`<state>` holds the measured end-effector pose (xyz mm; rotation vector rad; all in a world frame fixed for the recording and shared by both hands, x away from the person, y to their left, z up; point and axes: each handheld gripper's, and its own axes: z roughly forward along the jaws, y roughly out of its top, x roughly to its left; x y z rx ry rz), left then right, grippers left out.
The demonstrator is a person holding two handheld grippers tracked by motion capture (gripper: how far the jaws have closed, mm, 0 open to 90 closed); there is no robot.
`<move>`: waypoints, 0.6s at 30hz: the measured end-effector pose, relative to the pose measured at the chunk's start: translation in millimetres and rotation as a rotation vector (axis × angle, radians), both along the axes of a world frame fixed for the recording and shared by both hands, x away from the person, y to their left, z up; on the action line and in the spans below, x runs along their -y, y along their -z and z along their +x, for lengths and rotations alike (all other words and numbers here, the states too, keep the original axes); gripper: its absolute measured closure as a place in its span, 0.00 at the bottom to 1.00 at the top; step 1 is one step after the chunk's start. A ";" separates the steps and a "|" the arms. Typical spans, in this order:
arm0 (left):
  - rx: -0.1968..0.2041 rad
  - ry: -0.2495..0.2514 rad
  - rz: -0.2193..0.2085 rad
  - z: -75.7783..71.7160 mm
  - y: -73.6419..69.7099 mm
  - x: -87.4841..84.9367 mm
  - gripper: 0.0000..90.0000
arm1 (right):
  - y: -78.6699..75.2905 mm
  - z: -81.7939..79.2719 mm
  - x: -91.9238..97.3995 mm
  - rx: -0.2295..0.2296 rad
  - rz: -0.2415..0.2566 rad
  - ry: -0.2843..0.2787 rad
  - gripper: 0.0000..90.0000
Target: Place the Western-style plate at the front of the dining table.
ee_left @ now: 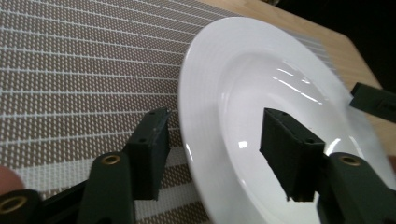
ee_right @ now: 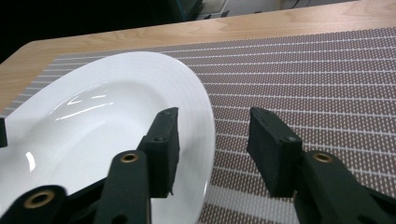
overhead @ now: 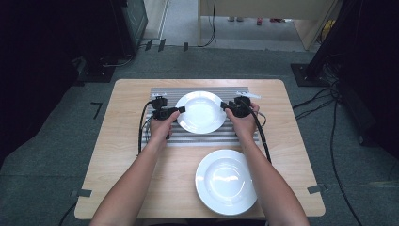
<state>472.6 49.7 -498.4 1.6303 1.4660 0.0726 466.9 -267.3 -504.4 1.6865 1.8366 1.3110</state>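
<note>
From the high view, a wooden counter (overhead: 127,155) carries a striped placemat (overhead: 207,139) laid across its far half, reaching close to the far edge. A white plate (overhead: 201,112) sits in the middle of the placemat. A second white plate (overhead: 226,181) lies on bare wood toward the near edge, right of centre, well apart from the first. The person's forearms come in from the near edge. The left gripper (overhead: 180,110) meets the far plate's left rim and the right gripper (overhead: 223,106) meets its right rim, one hand on each side. Black cables trail from both grippers back over the counter.

In the left gripper view, the left gripper (ee_left: 224,154) has its fingers (ee_left: 150,154) apart and straddling the rim of the plate (ee_left: 261,93): one finger stands outside over the placemat (ee_left: 84,70), the other over the plate's bowl. Neither finger visibly presses the rim. A dark piece of the other gripper shows at the plate's far side.

In the right gripper view, the right gripper (ee_right: 215,149) likewise has its fingers (ee_right: 273,151) spread across the rim of the plate (ee_right: 93,116), one above the white bowl, the other outside above the placemat (ee_right: 303,70), with a gap on both sides. The counter's (ee_right: 140,39) wood runs beyond the placemat's far edge.
</note>
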 end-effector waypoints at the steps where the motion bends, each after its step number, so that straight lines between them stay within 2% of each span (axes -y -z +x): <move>1: 0.000 0.000 0.000 0.0 0.0 0.0 0.43 | -1.0 -1.6 1.1 -0.008 0.011 -0.005 0.56; 2: 0.008 0.002 -0.011 -5.2 -2.9 -2.5 0.42 | -2.1 -3.3 2.6 -0.019 0.030 -0.006 0.55; 3: 0.008 0.007 -0.007 -7.0 -4.0 -3.1 0.40 | -3.7 -5.7 5.0 -0.038 0.070 -0.006 0.55; 5: 0.007 0.016 0.011 -12.6 -7.5 -5.3 0.34 | -5.9 -10.3 9.2 -0.058 0.117 -0.005 0.56; 6: 0.004 0.019 0.030 -15.2 -8.9 -6.5 0.30 | -7.9 -14.0 12.1 -0.063 0.112 -0.021 0.56; 8: 0.004 0.023 0.039 -17.4 -9.7 -7.3 0.24 | -10.4 -19.0 15.3 -0.058 0.065 -0.028 0.52; 9: 0.019 0.034 0.076 -24.0 -11.5 -11.0 0.21 | -12.4 -22.9 17.9 -0.050 0.045 -0.035 0.49; 13: 0.047 0.043 0.104 -33.8 -12.9 -20.8 0.19 | -18.6 -34.2 23.4 -0.036 0.020 -0.072 0.43; 14: 0.049 0.039 0.097 -36.4 -13.0 -23.4 0.19 | -19.8 -37.3 23.4 -0.031 0.003 -0.087 0.43; 15: 0.049 0.039 0.097 -36.4 -13.0 -23.4 0.19 | -19.8 -37.3 23.4 -0.031 0.003 -0.087 0.43; 16: 0.049 0.039 0.093 -38.9 -13.2 -26.3 0.19 | -23.4 -43.4 23.5 -0.029 0.006 -0.111 0.43; 18: 0.044 0.044 0.047 -47.5 -15.3 -32.4 0.19 | -26.8 -49.0 22.7 -0.028 0.007 -0.139 0.41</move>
